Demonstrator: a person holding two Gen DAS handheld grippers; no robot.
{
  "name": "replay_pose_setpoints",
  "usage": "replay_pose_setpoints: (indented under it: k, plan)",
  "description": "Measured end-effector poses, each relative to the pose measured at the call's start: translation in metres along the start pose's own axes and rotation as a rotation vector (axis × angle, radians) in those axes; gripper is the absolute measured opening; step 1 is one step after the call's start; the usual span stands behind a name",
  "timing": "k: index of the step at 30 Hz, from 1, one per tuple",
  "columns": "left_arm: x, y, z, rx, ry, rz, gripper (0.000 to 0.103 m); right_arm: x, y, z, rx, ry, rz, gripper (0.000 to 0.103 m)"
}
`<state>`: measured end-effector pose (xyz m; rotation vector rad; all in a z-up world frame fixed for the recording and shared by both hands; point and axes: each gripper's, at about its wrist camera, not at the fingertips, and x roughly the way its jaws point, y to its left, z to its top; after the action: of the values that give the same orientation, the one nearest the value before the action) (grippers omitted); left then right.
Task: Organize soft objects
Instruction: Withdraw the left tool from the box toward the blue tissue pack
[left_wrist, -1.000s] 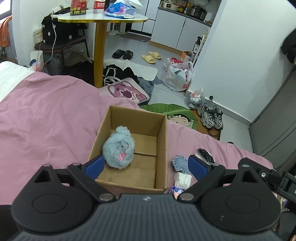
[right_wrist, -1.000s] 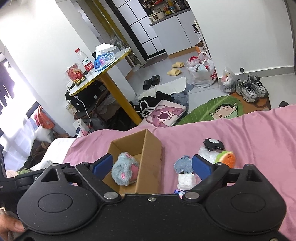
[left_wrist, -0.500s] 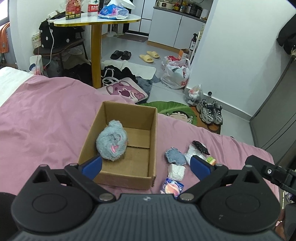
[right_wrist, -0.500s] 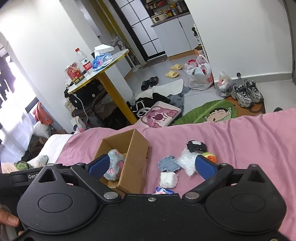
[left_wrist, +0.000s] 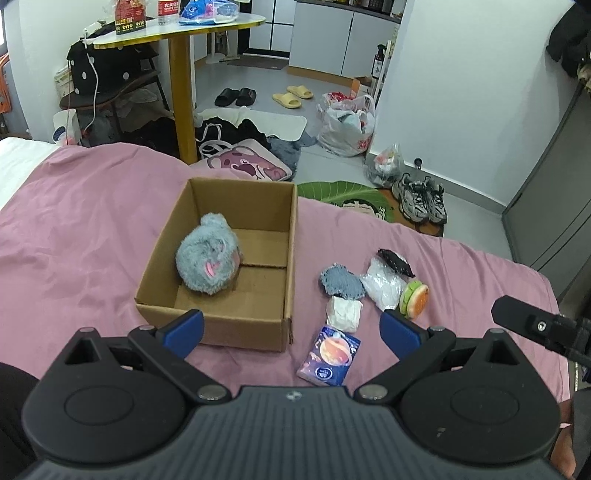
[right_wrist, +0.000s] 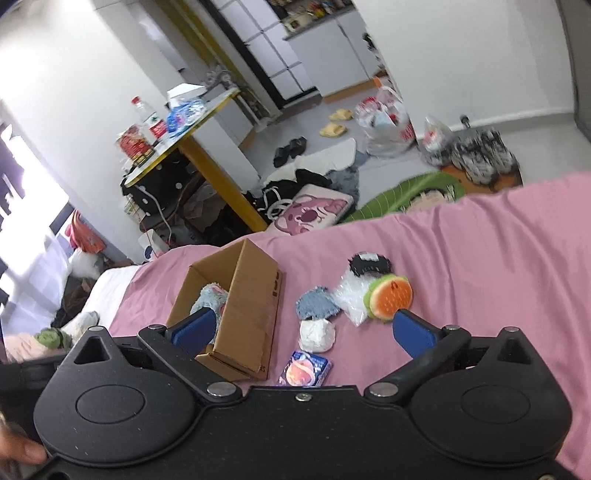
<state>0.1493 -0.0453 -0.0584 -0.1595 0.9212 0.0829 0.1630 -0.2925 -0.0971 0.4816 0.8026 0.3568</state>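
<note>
On the pink bedspread (left_wrist: 74, 236), toward the left, an open brown cardboard box (left_wrist: 221, 325) holds a fluffy grey-blue plush toy with a pink patch (left_wrist: 207, 260), which rests against the box's left inner wall. Just right of the box lies a loose cluster: a flat purple packet with an orange print (left_wrist: 328, 356) nearest the camera, a crumpled white wad (left_wrist: 343, 314) beyond it, a grey-blue knitted pad (left_wrist: 341, 281), a clear plastic bag (left_wrist: 382, 286), a black fuzzy piece (left_wrist: 395, 261) at the far end, and a burger-shaped plush with green and orange layers (left_wrist: 415, 299) on the right, touching the bag. The left claw (left_wrist: 291, 326) hangs above the box's near wall, released and grasping nothing. The right claw (right_wrist: 301, 330) is likewise spread wide and empty over the cluster.
</note>
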Motion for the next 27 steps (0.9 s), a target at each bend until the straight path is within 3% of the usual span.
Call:
replay_pose_setpoints:
  k: [22,27]
  plan:
    - [0.029,-0.026,-0.028,0.031,0.017,-0.057,0.097,0.018,-0.034,-0.001,0.112,-0.001,-0.069,0.101]
    - [0.046,-0.033,-0.033,0.035,0.046,-0.062,0.091,0.025,-0.042,0.000,0.139,0.006,-0.081,0.100]
